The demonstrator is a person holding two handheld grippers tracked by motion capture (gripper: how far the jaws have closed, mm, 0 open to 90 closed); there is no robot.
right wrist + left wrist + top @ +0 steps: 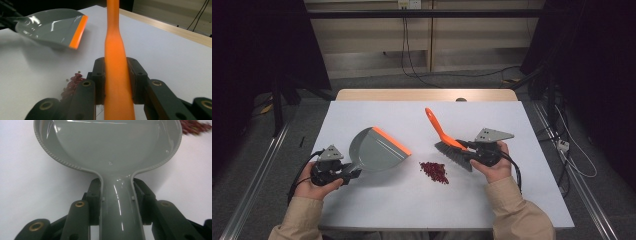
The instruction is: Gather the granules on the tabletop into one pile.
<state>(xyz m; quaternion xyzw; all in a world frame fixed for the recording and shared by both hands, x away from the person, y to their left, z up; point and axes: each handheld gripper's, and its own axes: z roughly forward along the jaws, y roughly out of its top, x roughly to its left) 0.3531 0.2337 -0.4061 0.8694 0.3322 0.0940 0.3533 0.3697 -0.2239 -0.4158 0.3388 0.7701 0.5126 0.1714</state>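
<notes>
One surface (377, 200), white on top. On it or over it are three kinds of thing.

One dustpan (374, 149), grey with a single orange strip along its lip, at about nine o'clock from the surface's middle.

One brush (447, 142), with one orange handle and one dark head of bristles, at about three o'clock.

One heap of small dark red beads (434, 171), at about five o'clock from the middle, between the dustpan and the brush; the beads are too small and too many to count singly.

Two tools: one left tool (346, 176) and one right tool (468, 150), each with two black jaws. Two hands hold them, one tool apiece.
</notes>
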